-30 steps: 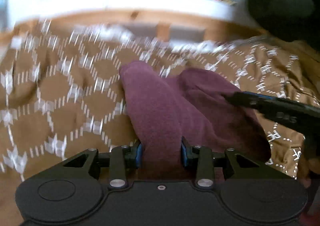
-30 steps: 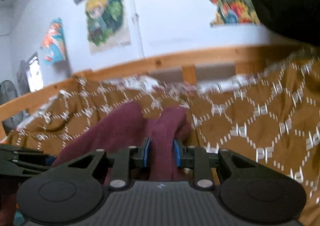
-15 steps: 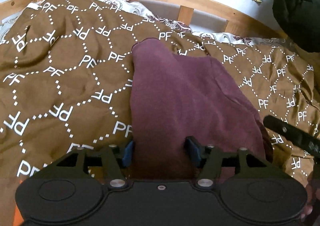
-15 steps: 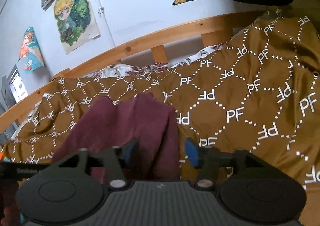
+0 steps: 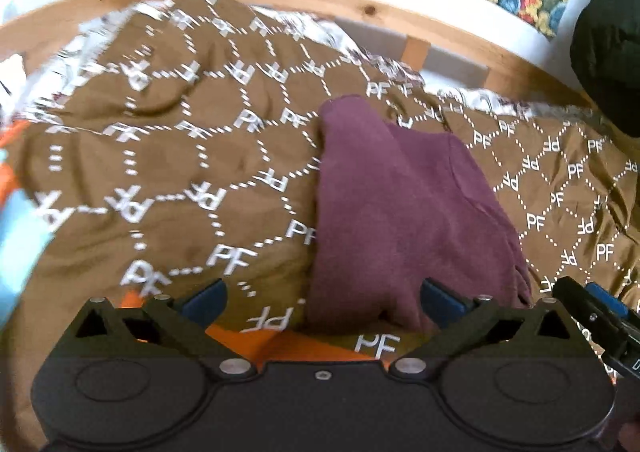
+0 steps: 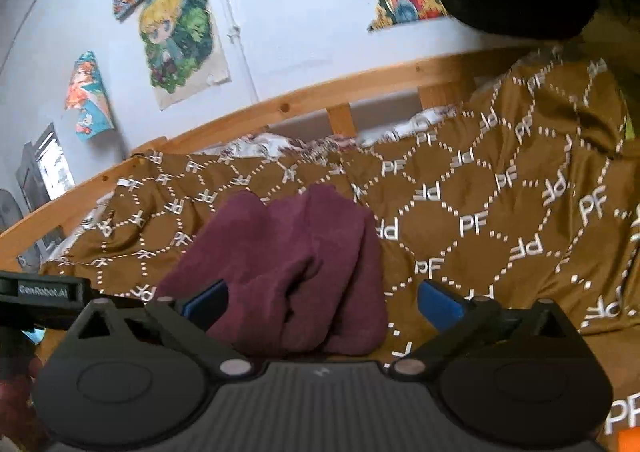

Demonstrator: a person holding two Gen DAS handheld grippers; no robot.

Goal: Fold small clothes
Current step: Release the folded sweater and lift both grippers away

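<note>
A: Where does the maroon garment [image 5: 404,212] sit, and what are the tools doing?

B: It lies folded in a long bundle on the brown PF-patterned bedspread [image 5: 168,172], in front of the wooden bed rail [image 6: 304,100]. The left gripper [image 5: 323,298] has just been opening and now stands wide; the near end of the cloth lies between its blue pads [image 5: 440,298] but neither pad presses on it. The right gripper [image 6: 322,302] has likewise just been opening and gapes wide over the bundle's lumpy near end, holding nothing

A: So what could go wrong?

B: The fold looks loose. From the right wrist view the layers bulge in rounded humps with a crease between them, so the soft fabric may spring back and slump open once nothing pins it. The bedspread beneath is rumpled, which gives an uneven base and could tip the stack sideways

A: Anything about the tools themselves?

B: A pad close to the cloth could snag an edge as the person draws the tool away and drag the top layer off. The two tools also stand near each other at the garment's right side, so they might knock together
</note>
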